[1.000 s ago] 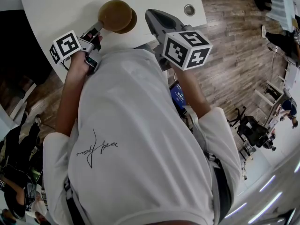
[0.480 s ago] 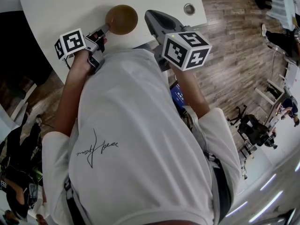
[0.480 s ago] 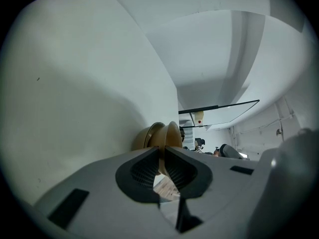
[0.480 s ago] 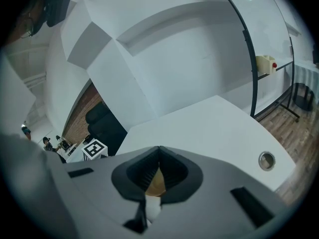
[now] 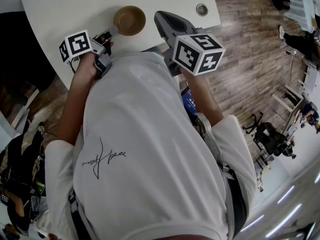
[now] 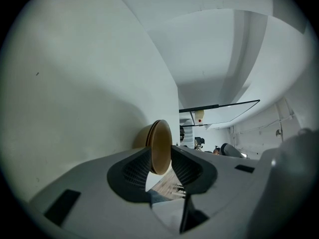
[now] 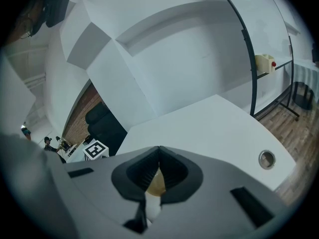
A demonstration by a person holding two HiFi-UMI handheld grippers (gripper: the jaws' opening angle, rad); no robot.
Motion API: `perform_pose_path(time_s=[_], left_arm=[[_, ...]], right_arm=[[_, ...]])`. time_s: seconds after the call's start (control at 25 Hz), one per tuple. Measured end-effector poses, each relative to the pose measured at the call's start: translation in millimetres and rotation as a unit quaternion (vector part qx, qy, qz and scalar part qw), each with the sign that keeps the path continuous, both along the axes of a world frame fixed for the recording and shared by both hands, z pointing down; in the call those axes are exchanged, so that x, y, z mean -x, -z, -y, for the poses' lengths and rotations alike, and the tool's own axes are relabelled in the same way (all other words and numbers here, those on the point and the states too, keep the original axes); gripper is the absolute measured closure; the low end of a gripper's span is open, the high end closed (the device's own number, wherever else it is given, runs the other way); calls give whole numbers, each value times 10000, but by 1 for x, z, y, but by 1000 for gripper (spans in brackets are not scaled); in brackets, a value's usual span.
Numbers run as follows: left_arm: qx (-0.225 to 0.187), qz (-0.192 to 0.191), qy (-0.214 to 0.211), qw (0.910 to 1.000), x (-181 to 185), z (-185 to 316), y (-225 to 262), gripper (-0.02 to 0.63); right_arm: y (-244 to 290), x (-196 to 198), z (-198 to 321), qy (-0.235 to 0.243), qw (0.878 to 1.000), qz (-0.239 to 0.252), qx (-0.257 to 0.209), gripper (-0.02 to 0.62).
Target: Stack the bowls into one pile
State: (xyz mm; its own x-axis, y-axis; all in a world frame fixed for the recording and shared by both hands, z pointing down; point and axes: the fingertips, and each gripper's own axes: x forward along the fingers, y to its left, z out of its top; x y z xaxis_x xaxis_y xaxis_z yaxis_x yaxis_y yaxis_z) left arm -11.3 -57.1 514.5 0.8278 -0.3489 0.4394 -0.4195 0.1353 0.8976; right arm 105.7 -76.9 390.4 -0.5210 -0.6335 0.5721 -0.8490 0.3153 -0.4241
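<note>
Bowls [image 5: 129, 20] on white table [image 5: 65, 4], wood floor [image 5: 250, 49], left jaws just spread round rim, right jaws closed

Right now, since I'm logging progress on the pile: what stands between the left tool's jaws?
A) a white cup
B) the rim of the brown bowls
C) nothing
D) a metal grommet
B: the left gripper view shows the rim of the nested brown bowls between the jaws of the left tool, which have just been opening and stand apart.
</note>
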Motion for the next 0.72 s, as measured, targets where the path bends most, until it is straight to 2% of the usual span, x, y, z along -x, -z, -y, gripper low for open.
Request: perform_pose_path(time_s=[0.04, 0.16, 0.4, 0.56, 0.72], left_arm=[[-18, 9, -3, 10000, 0, 0, 0, 474], [-13, 44, 41, 10000, 3, 0, 0, 456], [-44, 90, 276, 9996, 13, 3, 3, 456], [-131, -60, 600, 9981, 23, 12, 10, 457], [-445, -30, 812, 9957, 33, 21, 25, 467]], right_arm=[[0, 0, 0, 0, 10000, 1, -1, 584], [0, 1, 1, 7, 10000, 5, -3, 584], [3, 2, 1, 38, 10000, 4, -19, 584], [4, 3, 3, 62, 10000, -16, -60, 584], [6, 4, 3, 150, 9998, -76, -114, 584]])
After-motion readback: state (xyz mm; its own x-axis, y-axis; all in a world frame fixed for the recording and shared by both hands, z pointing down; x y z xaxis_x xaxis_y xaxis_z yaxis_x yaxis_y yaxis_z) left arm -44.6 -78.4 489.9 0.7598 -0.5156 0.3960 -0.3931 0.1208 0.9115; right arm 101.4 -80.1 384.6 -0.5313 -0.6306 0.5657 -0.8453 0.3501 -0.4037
